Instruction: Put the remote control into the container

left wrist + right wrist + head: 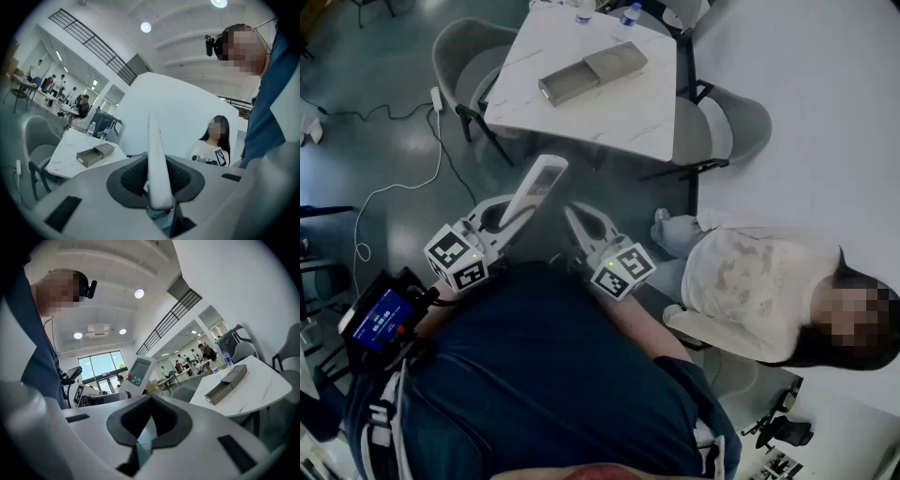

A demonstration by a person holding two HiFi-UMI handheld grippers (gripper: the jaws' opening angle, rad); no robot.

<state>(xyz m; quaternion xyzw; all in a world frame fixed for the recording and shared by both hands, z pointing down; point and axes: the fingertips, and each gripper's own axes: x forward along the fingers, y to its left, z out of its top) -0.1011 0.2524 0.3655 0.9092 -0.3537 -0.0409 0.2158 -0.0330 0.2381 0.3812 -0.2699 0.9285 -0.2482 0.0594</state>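
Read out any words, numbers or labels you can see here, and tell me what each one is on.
No text here can be read.
The remote control: display and button markings are too blurred.
The blue screen: too small to read.
The bottles: labels are too small.
The marker cube: only black-and-white squares, no letters.

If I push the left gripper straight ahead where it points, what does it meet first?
Probably the white partition, though depth is unclear: the left gripper, shut on the remote control, aims right of the table.
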